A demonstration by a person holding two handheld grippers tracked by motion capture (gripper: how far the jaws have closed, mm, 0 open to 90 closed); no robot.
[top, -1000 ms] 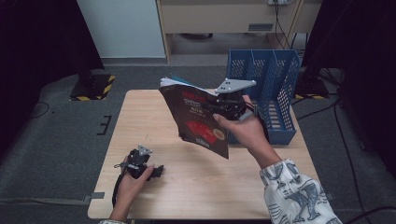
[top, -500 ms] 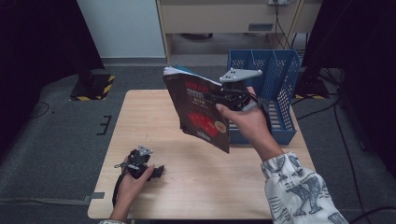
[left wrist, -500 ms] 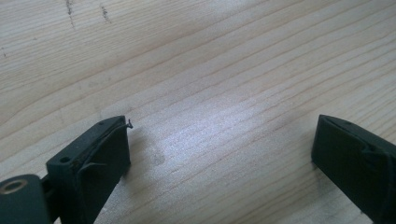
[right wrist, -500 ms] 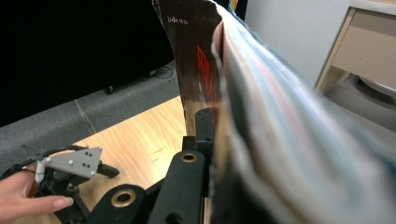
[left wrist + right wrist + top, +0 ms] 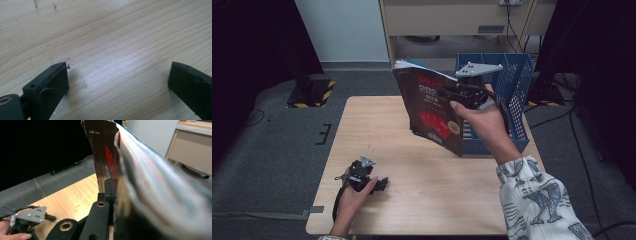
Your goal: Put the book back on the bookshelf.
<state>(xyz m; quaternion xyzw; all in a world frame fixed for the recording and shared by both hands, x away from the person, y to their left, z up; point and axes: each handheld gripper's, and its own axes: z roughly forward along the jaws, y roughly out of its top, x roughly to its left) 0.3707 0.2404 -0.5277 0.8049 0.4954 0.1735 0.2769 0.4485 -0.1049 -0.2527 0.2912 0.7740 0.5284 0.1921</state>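
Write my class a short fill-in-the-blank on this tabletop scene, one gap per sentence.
1. The right gripper is shut on a black and red ____.
2. The file rack behind it is coloured ____.
3. The left gripper rests on the wooden table with its jaws ____.

Missing words: book; blue; open

Cover lettering on book point(image 5: 432, 112) too small to read in high view. Book's page edges point(image 5: 160, 185) blurred, cut off at bottom and right in right gripper view. One jaw hidden behind book there. Blue rack point(image 5: 514, 100) partly hidden by right gripper point(image 5: 462, 92).
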